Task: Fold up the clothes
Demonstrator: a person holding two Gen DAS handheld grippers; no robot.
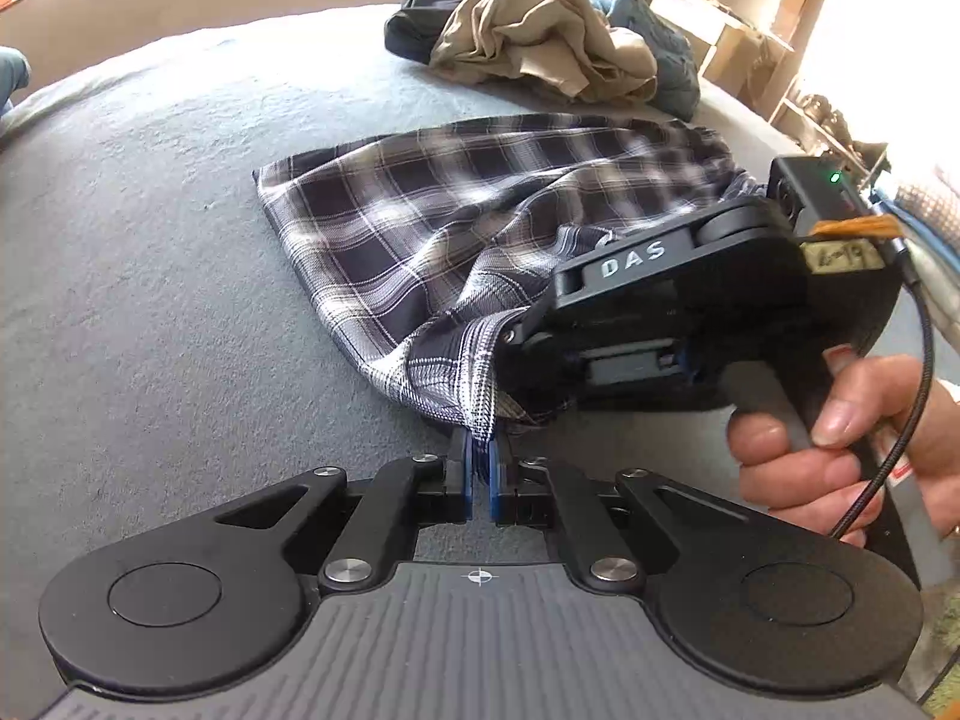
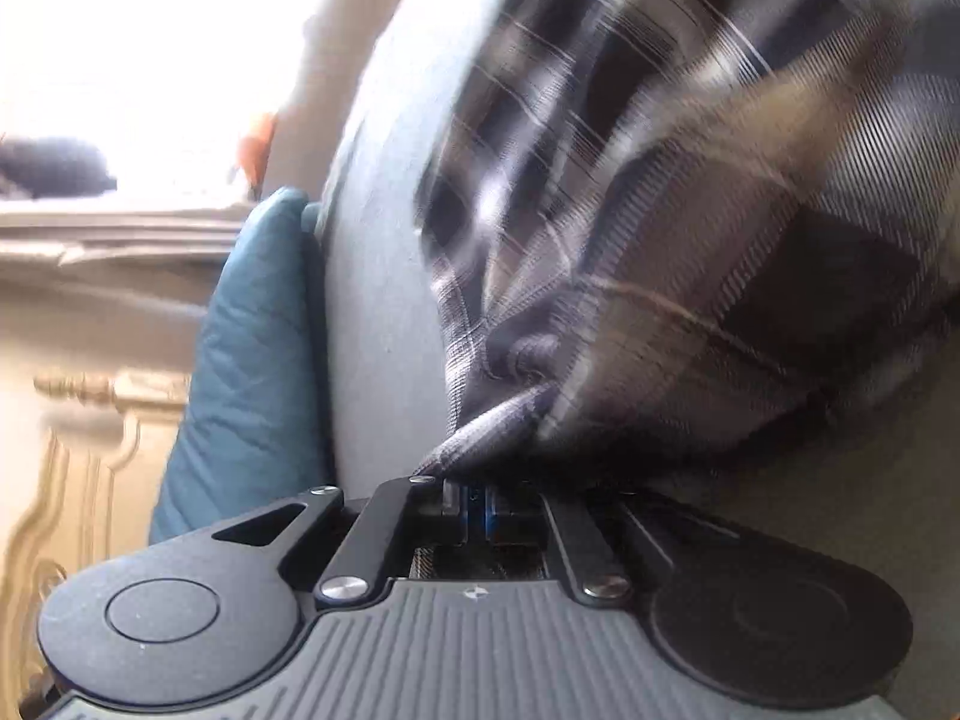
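A dark plaid garment (image 1: 456, 228) lies partly spread on the grey bed surface (image 1: 150, 276). My left gripper (image 1: 479, 462) is shut on its near corner, lifted a little off the bed. My right gripper (image 1: 510, 342), seen from the left wrist view, comes in from the right and is shut on the same near edge just above the left one. In the right wrist view the plaid garment (image 2: 690, 210) fills the upper right, blurred, and the right gripper (image 2: 477, 501) is pinched on a bunched fold of it.
A pile of other clothes sits at the far side of the bed: a tan garment (image 1: 540, 30), a dark one (image 1: 414, 24) and a blue denim one (image 1: 660, 42). Wooden shelving (image 1: 750, 30) stands beyond. A teal cushion (image 2: 252, 360) lies at the bed's edge.
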